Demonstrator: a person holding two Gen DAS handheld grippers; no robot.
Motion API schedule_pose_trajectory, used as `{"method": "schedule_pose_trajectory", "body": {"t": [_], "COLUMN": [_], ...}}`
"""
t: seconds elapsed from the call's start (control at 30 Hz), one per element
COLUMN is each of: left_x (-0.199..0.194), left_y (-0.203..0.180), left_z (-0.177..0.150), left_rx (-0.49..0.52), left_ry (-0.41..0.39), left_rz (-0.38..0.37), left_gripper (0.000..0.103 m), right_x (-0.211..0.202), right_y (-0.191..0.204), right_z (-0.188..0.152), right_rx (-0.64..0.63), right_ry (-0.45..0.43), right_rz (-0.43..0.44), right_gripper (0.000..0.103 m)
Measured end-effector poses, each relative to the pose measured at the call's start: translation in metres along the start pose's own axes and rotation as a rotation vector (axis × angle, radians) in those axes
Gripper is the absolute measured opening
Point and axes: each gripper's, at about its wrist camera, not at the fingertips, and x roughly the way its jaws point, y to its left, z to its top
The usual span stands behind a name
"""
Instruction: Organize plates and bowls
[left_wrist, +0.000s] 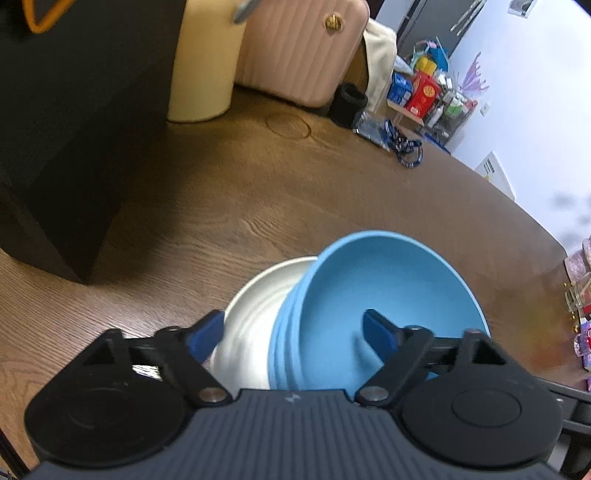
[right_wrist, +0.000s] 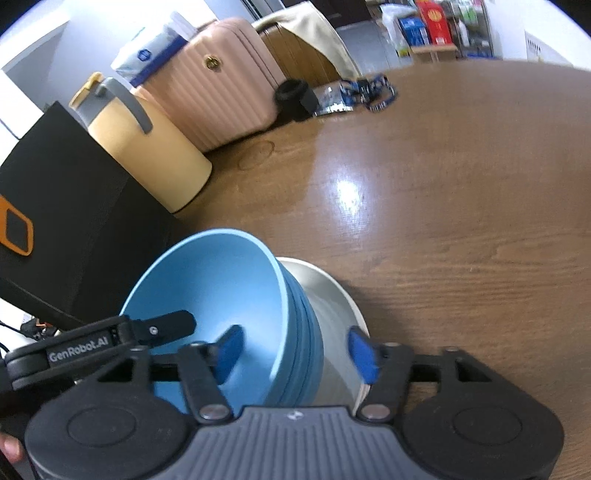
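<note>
With both my left fingers (left_wrist: 293, 334) and right fingers (right_wrist: 293, 349) spread wide, straddling the blue bowls (left_wrist: 369, 314) and white plate (left_wrist: 255, 321) near the table (left_wrist: 258, 206) edge but gripping nothing, closing carelessly could tip the leaning stack.
</note>
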Motion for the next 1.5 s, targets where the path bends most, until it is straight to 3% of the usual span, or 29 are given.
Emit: {"method": "schedule_pose_trajectory", "body": {"t": [0.07, 0.23, 0.57, 1.0, 1.5], "left_x": [-0.007, -0.028, -0.075, -0.099, -0.146], "left_y": [0.002, 0.003, -0.003, -0.028, -0.068], "left_z": [-0.001, -0.009, -0.032, -0.054, -0.110], "left_rx": [0.002, 0.029, 0.098, 0.183, 0.217], "left_ry": [-0.025, -0.109, -0.243, -0.296, -0.387], "left_rz": [0.009, 0.042, 0.009, -0.070, -0.061], "left_gripper": [0.103, 0.103, 0.103, 0.103, 0.103], "right_x": [-0.007, -0.028, -0.068, -0.119, -0.193], "right_y": [0.003, 0.009, 0.019, 0.014, -0.019], "right_z": [-0.001, -0.005, -0.021, -0.052, -0.099], "right_rx": [-0.021, -0.072, -0.118, -0.120, -0.142], "right_ry": [-0.023, -0.086, -0.186, -0.307, -0.433], "right_rz": [-0.012, -0.049, -0.100, -0.106, -0.150], "right_gripper": [0.085, 0.103, 0.103, 0.103, 0.103]}}
